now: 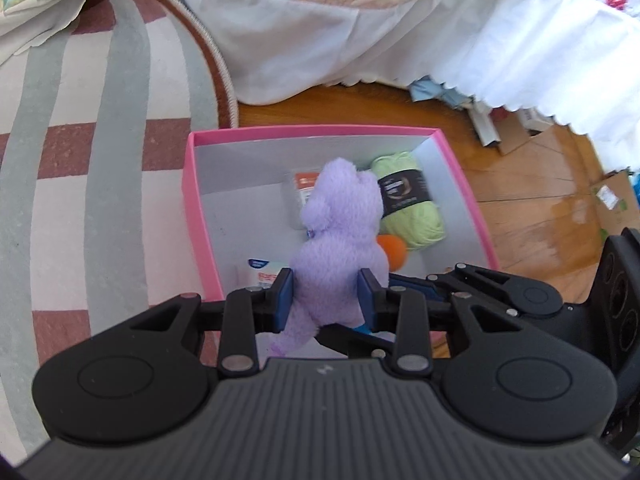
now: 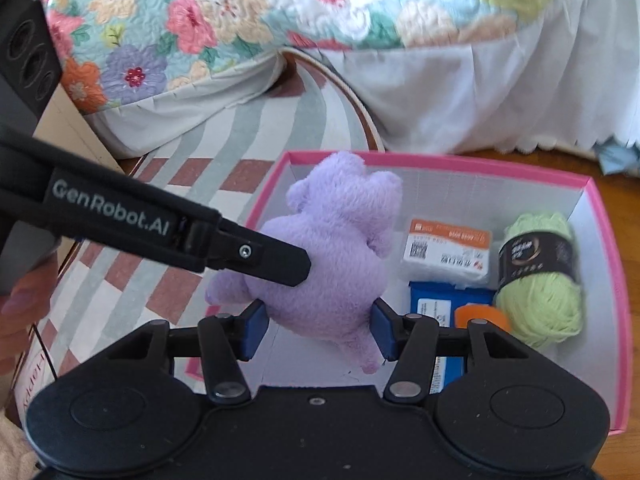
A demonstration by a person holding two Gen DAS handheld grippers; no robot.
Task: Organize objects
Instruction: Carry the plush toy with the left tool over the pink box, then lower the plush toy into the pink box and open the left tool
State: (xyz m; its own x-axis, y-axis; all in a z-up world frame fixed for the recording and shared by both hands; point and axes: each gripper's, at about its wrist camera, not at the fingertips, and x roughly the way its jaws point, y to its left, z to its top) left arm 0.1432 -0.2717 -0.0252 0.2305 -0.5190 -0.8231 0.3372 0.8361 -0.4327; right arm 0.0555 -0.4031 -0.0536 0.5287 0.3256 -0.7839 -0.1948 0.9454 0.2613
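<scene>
Left gripper (image 1: pixel 326 300): clamped on the purple plush toy (image 1: pixel 340 232).
Right gripper (image 2: pixel 316 330): flanks the same toy's body, seemingly pinching it, though contact is blurry.
Toy: above the pink box (image 1: pixel 192 200), long axis pointing away from both grippers.
Box contents: green yarn (image 2: pixel 540 280), white packet (image 2: pixel 446 252), blue packet (image 2: pixel 432 304), orange ball (image 1: pixel 394 250).

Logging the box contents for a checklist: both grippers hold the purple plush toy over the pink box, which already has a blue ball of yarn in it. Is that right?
One detail is off: the yarn is light green, not blue, as the right wrist view shows. The rest stands: the left gripper and right gripper both hold the purple plush toy over the pink box.
</scene>
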